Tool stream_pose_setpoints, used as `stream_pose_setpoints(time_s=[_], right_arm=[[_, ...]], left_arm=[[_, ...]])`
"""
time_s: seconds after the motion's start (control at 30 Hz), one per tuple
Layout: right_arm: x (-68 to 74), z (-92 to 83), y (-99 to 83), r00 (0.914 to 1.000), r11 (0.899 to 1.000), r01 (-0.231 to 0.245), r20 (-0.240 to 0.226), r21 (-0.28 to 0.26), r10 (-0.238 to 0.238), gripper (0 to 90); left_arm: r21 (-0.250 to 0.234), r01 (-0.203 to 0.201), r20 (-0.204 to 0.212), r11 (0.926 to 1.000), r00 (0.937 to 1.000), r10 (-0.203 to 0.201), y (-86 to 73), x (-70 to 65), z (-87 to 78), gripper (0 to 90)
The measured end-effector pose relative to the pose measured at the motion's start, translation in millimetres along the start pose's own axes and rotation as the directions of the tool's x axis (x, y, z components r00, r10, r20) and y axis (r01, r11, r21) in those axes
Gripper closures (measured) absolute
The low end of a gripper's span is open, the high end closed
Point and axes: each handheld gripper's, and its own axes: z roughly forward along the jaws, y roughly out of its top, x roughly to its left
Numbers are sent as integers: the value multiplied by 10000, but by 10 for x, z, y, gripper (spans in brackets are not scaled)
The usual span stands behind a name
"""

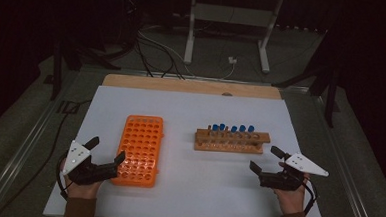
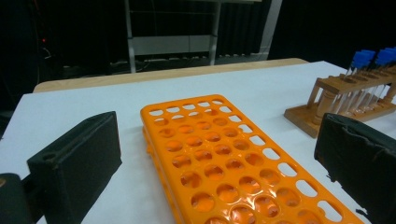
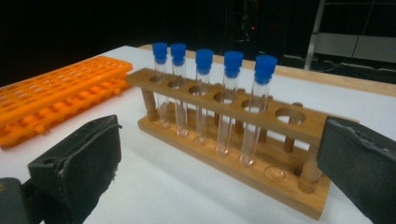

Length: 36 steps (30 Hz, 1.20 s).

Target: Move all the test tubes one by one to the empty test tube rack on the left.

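Dark floor and black curtains ring your desk (image 1: 186,198), whose white top carries two racks. Your work sits in the wooden rack (image 1: 232,141), which stands right of centre and just ahead of your right hand-held gripper (image 1: 264,160). It holds five clear test tubes (image 3: 227,100), each upright with a blue cap, in a single row of six holes; the hole at the end nearest your right hand is the one left bare. In the right gripper view the tubes rise between the two black jaws, but the pads touch neither glass nor wood: that hand-held gripper stands wide open and holds nothing.

Left of centre, well apart from the wooden rack, lies one flat orange rack (image 1: 141,150) with a grid of round holes, none of which carries a tube as far as you can see from above and from the left gripper view. Your left hand-held gripper (image 1: 106,150) rests at its near left corner, jaws spread wide; the inner jaw tip sits just beside the orange edge, and whether it touches cannot be told. Nothing is gripped there either.

Both your hands come in at the near edge of the desk, one at each side. Beyond the far edge, cables (image 1: 156,49) trail over the floor near a white metal stand (image 1: 230,20).
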Motion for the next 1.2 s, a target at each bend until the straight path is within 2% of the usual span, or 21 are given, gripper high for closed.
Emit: stream_pose_setpoints(time_s=[0.37, 0.5, 0.73, 1.0, 1.07, 1.2], right_arm=[[-97, 118, 239, 9999, 10000, 0, 130, -97, 1, 0], [-126, 212, 287, 9998, 9999, 101, 165, 134, -103, 5], [-192, 362, 318, 9998, 9987, 105, 157, 508, -113, 63], [-286, 510, 335, 9987, 9954, 84, 483, 957, -130, 221], [-280, 553, 339, 9967, 9935, 156, 772, 1124, -244, 286], [-282, 633, 321, 9933, 9888, 336, 1049, 1455, -492, 416]], left_arm=[[-11, 107, -119, 9999, 9999, -107, -13, 2, -4, 14], [4, 96, -102, 10000, 9999, -96, -13, -2, -3, 14], [58, 74, -51, 10000, 10000, -74, -18, -6, 7, 14], [132, 48, -37, 9999, 10000, -47, -22, -8, 17, 14], [155, 60, -47, 9999, 10000, -60, -24, -14, 25, 14], [161, 32, -54, 9999, 10000, -31, -25, -19, 28, 14]])
